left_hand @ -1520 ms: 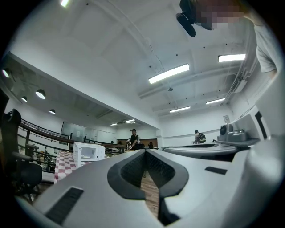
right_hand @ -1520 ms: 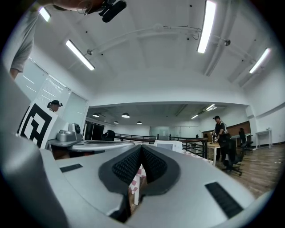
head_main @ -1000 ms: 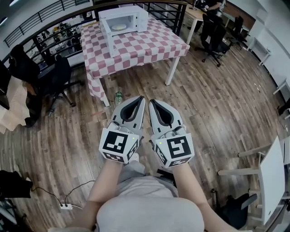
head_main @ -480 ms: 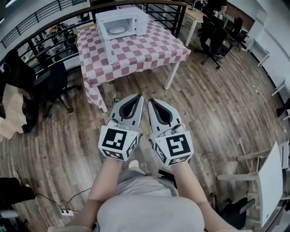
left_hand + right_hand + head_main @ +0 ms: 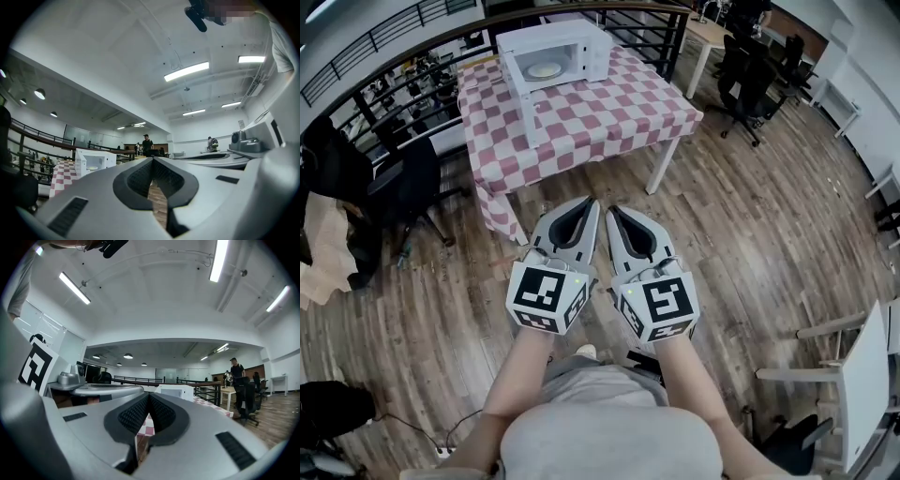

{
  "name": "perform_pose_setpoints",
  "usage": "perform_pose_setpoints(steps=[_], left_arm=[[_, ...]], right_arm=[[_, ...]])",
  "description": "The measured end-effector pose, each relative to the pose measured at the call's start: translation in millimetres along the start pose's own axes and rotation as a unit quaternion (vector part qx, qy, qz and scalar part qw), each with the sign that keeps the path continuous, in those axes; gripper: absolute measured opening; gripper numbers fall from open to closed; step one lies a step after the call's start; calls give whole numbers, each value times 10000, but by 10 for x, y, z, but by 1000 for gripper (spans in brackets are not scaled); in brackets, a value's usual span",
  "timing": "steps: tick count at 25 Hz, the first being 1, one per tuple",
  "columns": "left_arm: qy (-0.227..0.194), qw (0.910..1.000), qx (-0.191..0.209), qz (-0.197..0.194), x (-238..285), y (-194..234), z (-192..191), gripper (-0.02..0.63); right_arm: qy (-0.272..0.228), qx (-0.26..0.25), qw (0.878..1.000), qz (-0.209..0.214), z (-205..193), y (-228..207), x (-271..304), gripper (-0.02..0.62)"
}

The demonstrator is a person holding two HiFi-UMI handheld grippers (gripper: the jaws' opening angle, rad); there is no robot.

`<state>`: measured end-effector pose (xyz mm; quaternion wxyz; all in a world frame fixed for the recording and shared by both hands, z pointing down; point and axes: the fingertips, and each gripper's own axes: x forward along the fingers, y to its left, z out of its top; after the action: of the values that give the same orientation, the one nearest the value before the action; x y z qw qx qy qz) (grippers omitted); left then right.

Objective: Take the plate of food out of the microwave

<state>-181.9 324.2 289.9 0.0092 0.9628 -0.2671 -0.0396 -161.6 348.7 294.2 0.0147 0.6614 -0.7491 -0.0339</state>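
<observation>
nearer than before, white open microwave (image 5: 551, 54) holds pale plate of food (image 5: 545, 68) on red-checked table (image 5: 609, 112); left gripper (image 5: 592, 203) and right gripper (image 5: 614, 210) clenched, empty.

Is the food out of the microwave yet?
Not yet. Done: the microwave has its door open. In hand: nothing; the left gripper and right gripper are shut and empty, over the floor, short of the table. Left: reach in and lift out the plate, which sits inside.
</observation>
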Motion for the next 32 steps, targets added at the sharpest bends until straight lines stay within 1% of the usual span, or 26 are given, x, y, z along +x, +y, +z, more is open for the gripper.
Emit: perform_pose_setpoints(steps=[5, 15, 23, 32], left_arm=[[82, 9999, -50, -66, 105, 108, -74, 3], [41, 9998, -173, -55, 292, 314, -149, 3], [-42, 9999, -158, 0, 581, 433, -91, 3], [26, 9998, -139, 168, 950, 573, -179, 3]], right_arm=[[69, 34, 10000, -32, -64, -47, 198, 25], [115, 113, 9998, -98, -177, -163, 442, 25], [69, 77, 9999, -67, -150, -394, 634, 25], [85, 159, 9998, 86, -258, -696, 908, 25]])
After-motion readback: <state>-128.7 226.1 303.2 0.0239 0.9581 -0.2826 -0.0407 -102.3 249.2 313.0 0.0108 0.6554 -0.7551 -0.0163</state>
